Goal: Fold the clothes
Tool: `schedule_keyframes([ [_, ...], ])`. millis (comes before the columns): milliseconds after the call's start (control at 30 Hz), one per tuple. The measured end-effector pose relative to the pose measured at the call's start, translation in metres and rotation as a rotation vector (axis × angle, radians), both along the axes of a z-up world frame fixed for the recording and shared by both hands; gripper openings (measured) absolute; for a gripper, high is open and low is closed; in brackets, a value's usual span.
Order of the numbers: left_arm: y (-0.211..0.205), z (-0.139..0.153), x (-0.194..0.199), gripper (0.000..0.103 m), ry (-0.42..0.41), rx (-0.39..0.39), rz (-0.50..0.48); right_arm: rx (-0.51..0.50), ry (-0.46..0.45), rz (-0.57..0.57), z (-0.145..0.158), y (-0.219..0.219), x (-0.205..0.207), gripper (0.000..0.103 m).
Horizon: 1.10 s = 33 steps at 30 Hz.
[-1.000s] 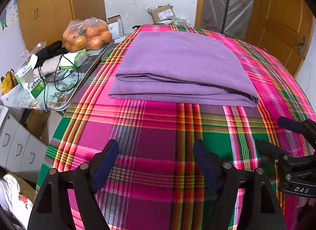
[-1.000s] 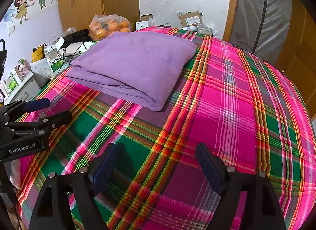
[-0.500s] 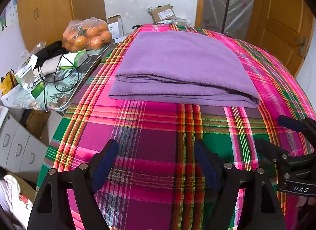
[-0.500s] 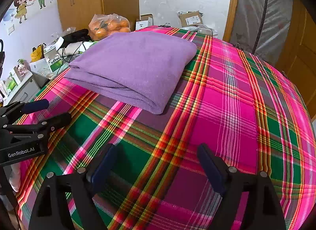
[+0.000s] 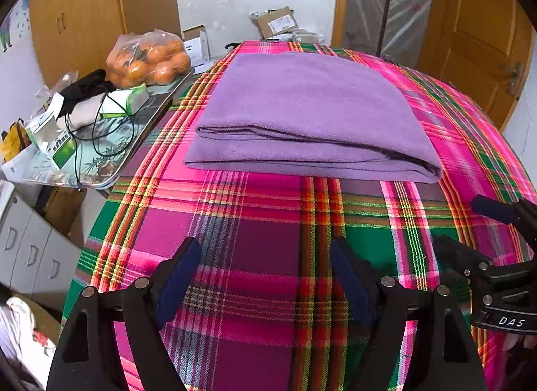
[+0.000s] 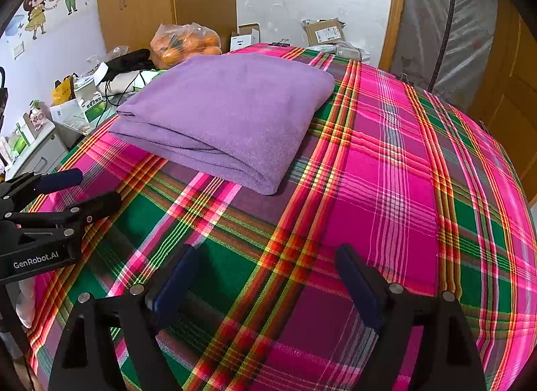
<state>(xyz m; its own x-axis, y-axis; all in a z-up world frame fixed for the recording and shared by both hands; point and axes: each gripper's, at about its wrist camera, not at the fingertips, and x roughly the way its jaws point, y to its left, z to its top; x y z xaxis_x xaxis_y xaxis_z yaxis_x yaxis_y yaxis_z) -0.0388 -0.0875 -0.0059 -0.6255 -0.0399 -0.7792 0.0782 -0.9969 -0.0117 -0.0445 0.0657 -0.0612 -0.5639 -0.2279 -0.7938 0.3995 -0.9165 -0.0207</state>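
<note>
A purple cloth lies folded into a flat rectangle on the plaid tablecloth; the right wrist view shows the same purple cloth up and to the left. My left gripper hovers open over bare plaid, short of the cloth's near edge, nothing between its fingers. My right gripper is open too, over the plaid to the right of the cloth's near corner. Each gripper appears in the other's view: the right gripper at the right edge, the left gripper at the left edge.
A side table left of the plaid surface holds a bag of oranges, boxes and cables. White drawers stand below it. Wooden doors and cardboard boxes line the back.
Both grippers have drawn back slightly from the folded cloth, which sits a little higher in the views. Nothing was gripped or released.
</note>
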Motion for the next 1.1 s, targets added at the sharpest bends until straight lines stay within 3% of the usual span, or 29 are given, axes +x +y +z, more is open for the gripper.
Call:
schedule_keyframes([
  [1100, 0.0007, 0.0012, -0.0001, 0.081, 0.000, 0.003, 0.001, 0.006, -0.006, -0.006, -0.0006, -0.0037, -0.0034, 0.092],
])
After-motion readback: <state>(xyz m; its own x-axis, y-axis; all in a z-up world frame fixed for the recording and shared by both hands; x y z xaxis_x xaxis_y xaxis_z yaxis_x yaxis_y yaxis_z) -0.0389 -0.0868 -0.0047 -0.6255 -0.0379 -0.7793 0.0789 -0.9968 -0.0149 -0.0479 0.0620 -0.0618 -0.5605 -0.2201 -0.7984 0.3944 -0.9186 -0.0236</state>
